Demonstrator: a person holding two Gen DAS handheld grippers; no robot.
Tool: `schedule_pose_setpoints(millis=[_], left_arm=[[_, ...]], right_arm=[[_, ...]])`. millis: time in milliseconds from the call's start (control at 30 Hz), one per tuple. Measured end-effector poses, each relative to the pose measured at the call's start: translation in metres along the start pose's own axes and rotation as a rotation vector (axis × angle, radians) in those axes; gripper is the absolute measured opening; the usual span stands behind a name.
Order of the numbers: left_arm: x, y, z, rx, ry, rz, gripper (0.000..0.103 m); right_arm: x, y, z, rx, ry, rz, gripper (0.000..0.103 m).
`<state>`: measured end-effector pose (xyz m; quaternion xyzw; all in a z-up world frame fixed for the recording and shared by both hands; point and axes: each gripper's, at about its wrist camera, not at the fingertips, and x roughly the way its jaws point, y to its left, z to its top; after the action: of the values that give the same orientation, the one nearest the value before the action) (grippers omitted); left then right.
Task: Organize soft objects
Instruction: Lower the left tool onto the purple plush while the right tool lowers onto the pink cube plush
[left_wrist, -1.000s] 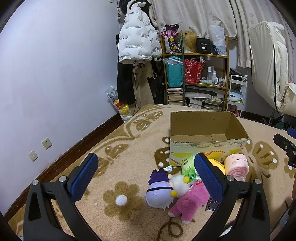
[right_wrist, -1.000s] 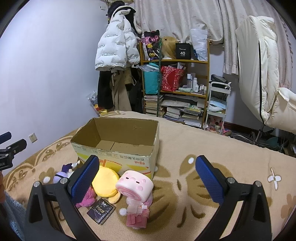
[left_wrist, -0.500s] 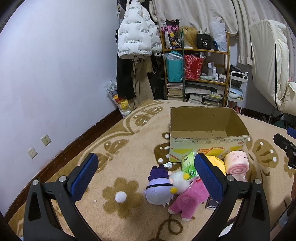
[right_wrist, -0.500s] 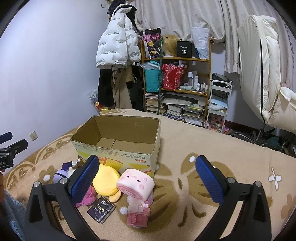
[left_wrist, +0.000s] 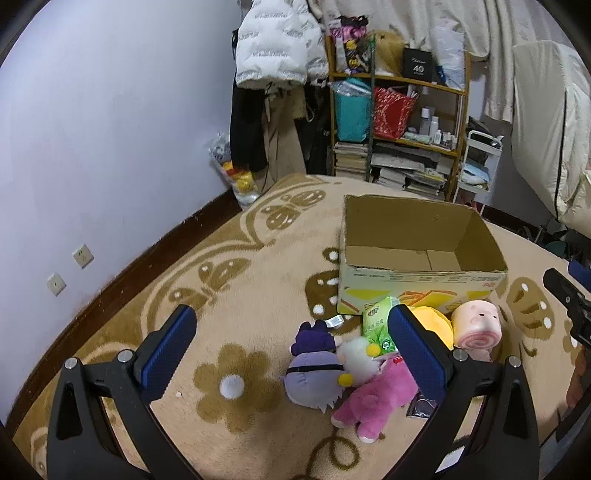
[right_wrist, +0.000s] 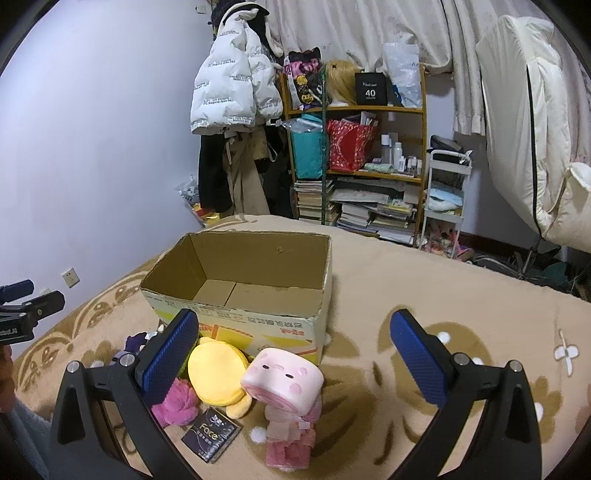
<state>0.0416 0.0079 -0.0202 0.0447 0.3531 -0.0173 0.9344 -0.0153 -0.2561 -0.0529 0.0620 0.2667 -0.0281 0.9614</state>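
Bare patterned carpet (left_wrist: 236, 280) runs wide on the left up to the wall. The left claw (left_wrist: 291, 354) hovers above it, fingers spread wide, holding nothing. Beneath and ahead, the purple plush (left_wrist: 314, 373), pink plush (left_wrist: 376, 402), yellow plush (right_wrist: 218, 369) and pink roll plush (right_wrist: 284, 384) huddle against the front of the open cardboard box (right_wrist: 280, 325). The right claw (right_wrist: 291, 354) hangs over them, equally wide, empty, with clear carpet to its right.

A patterned beige blanket (right_wrist: 424, 280) is carrying an open cardboard box (right_wrist: 258, 295), plush toys (left_wrist: 332, 369) and a black packet (right_wrist: 212, 437) lying in front.
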Motion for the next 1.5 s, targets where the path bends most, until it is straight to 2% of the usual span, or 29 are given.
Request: schedule_pose_setpoints(millis=[367, 733, 1067, 1500], left_arm=[[0.049, 0.010, 0.010, -0.071, 0.146, -0.007, 0.102], [0.097, 0.010, 0.006, -0.129, 0.275, -0.027, 0.102], [0.126, 0.008, -0.006, -0.122, 0.364, -0.003, 0.102], [0.155, 0.008, -0.018, -0.134, 0.438, 0.010, 0.102]], right_arm=[[0.026, 0.004, -0.005, -0.002, 0.096, 0.021, 0.103], [0.070, -0.003, -0.004, -0.009, 0.191, 0.020, 0.103], [0.098, -0.005, -0.014, -0.009, 0.258, 0.013, 0.103], [0.125, -0.008, -0.030, 0.001, 0.334, 0.026, 0.103]])
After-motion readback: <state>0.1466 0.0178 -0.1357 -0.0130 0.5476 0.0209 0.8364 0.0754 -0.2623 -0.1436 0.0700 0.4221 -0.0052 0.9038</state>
